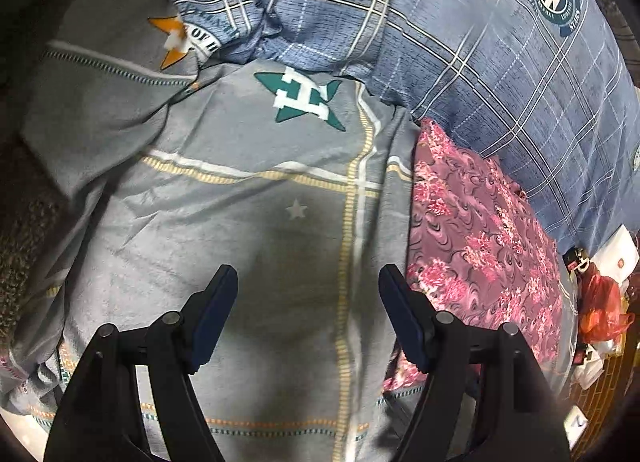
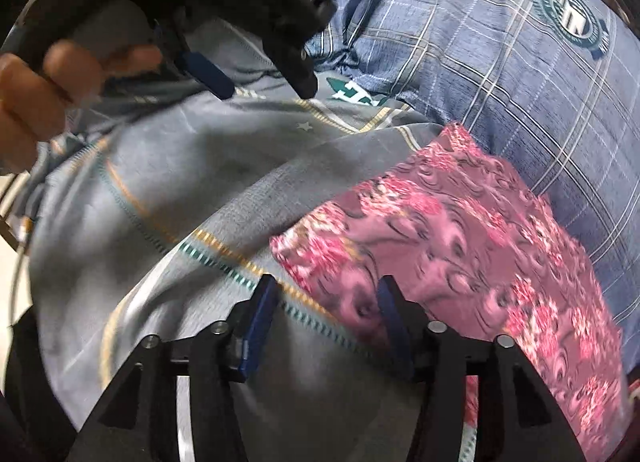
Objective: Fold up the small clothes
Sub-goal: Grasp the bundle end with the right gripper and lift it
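Two grippers are counted: the left gripper (image 1: 308,274) and the right gripper (image 2: 326,286); one hand (image 2: 36,102) is seen. One pink floral garment (image 1: 480,246) is counted, lying on one grey sheet (image 1: 224,222) beside one blue plaid cover (image 1: 460,42). Two large stars, one green (image 1: 302,96) and one orange (image 1: 170,40), and one orange plastic bag (image 1: 602,308) are counted.

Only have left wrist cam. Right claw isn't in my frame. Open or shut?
Observer: The right claw is open; its pads press on nothing.
Operator: Over what?
Observer: Its tips hover at the near corner of the pink floral garment, where it overlaps the grey sheet.
Operator: Anything else in that frame?
Observer: A hand at upper left grips the handle of the left claw.
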### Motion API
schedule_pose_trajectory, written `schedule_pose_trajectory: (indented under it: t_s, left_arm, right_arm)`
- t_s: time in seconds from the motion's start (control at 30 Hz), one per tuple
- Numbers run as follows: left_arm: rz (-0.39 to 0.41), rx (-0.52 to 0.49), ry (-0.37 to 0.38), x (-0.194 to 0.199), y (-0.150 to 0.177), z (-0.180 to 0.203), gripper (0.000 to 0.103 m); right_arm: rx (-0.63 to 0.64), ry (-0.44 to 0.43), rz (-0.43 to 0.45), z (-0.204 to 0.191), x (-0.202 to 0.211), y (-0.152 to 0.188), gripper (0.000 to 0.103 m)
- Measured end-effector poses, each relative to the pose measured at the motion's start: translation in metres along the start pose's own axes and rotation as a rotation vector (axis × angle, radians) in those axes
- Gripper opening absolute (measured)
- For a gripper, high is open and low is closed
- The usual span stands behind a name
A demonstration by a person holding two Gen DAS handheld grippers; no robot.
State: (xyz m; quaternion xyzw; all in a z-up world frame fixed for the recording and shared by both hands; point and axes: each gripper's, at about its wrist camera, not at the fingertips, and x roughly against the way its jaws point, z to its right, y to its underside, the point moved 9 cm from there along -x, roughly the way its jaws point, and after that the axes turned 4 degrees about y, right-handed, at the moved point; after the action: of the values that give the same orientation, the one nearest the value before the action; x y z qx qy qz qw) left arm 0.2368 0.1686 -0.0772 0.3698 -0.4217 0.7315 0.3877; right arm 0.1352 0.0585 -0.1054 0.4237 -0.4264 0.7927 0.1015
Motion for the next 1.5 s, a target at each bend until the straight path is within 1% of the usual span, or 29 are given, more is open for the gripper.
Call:
schedule_pose_trajectory:
  t_s: [0.07,0.17,0.2,0.23,0.27,0.3,0.33,0.43,0.5,0.53,0.63,0.7,0.73,0.83,0.9,0.93,0.97,1.0,1.03,1.07,1.2,1.37,1.5]
  left_arm:
    - [0.004,0.004,0.003,0.002,0.001,-0.003,0.073]
    - [0.001,0.011,0.015,0.001,0.001,-0.001,0.073]
    - [0.001,0.012,0.021,0.001,0.001,0.002,0.073]
    - [0.0,0.011,0.027,0.002,0.001,0.004,0.073]
    - [-0.002,0.007,0.036,0.002,0.001,0.008,0.073]
    - [-0.004,0.003,0.044,0.002,0.0,0.012,0.073]
    - [-0.004,-0.002,0.048,0.002,0.0,0.016,0.073]
    - [-0.006,-0.013,0.078,-0.001,-0.008,0.034,0.073]
    - [-0.017,-0.003,0.132,-0.007,-0.014,0.05,0.073]
    - [-0.025,0.011,0.17,-0.013,-0.017,0.06,0.073]
    - [-0.049,0.066,0.258,-0.03,-0.026,0.084,0.073]
    - [-0.08,0.082,0.287,-0.045,-0.029,0.1,0.073]
    - [-0.099,0.075,0.283,-0.054,-0.029,0.109,0.073]
    - [-0.15,0.026,0.21,-0.078,-0.025,0.125,0.073]
    - [-0.171,0.007,0.17,-0.088,-0.023,0.132,0.073]
    - [-0.17,0.007,0.166,-0.09,-0.023,0.135,0.072]
    - [-0.159,0.006,0.173,-0.09,-0.024,0.139,0.065]
    - [-0.145,-0.006,0.185,-0.087,-0.025,0.145,0.041]
    - [-0.147,-0.022,0.189,-0.086,-0.025,0.15,0.027]
    - [-0.152,-0.04,0.182,-0.085,-0.025,0.154,0.019]
    - [-0.11,-0.124,0.138,-0.071,-0.026,0.177,0.014]
    - [-0.067,-0.161,0.151,-0.054,-0.024,0.213,0.014]
    - [-0.054,-0.2,0.159,-0.047,-0.018,0.248,0.014]
  right_arm:
    - [0.002,0.031,0.021,-0.003,-0.004,-0.007,0.061]
    - [-0.021,0.087,0.033,0.0,-0.014,-0.022,0.058]
    - [-0.053,0.094,0.035,0.005,-0.015,-0.023,0.046]
    - [-0.078,0.082,0.033,0.014,-0.026,-0.028,0.035]
    - [-0.111,0.065,0.024,0.019,-0.028,-0.028,0.014]
    - [-0.152,0.049,0.025,0.026,-0.028,-0.028,0.014]
    - [-0.186,0.035,0.047,0.032,-0.024,-0.028,0.014]
    - [-0.282,0.031,0.117,0.057,-0.001,-0.025,0.013]
    - [-0.345,0.013,0.151,0.072,0.012,-0.02,0.012]
    - [-0.371,0.002,0.166,0.078,0.019,-0.017,0.012]
    - [-0.396,-0.01,0.188,0.087,0.028,-0.011,0.012]
    - [-0.411,-0.025,0.195,0.091,0.028,-0.009,0.012]
    - [-0.421,-0.035,0.197,0.093,0.028,-0.008,0.012]
    - [-0.453,-0.063,0.205,0.097,0.029,-0.006,0.012]
    - [-0.47,-0.077,0.213,0.1,0.032,-0.004,0.012]
    - [-0.477,-0.082,0.218,0.102,0.033,-0.004,0.012]
    - [-0.483,-0.089,0.221,0.103,0.035,-0.003,0.012]
    - [-0.49,-0.093,0.225,0.105,0.037,-0.001,0.012]
    - [-0.498,-0.096,0.231,0.107,0.039,0.001,0.012]
    - [-0.508,-0.097,0.236,0.11,0.04,0.002,0.012]
    - [-0.574,-0.117,0.263,0.126,0.052,0.009,0.012]
    - [-0.651,-0.14,0.311,0.151,0.075,0.023,0.012]
    - [-0.739,-0.142,0.349,0.182,0.097,0.045,0.011]
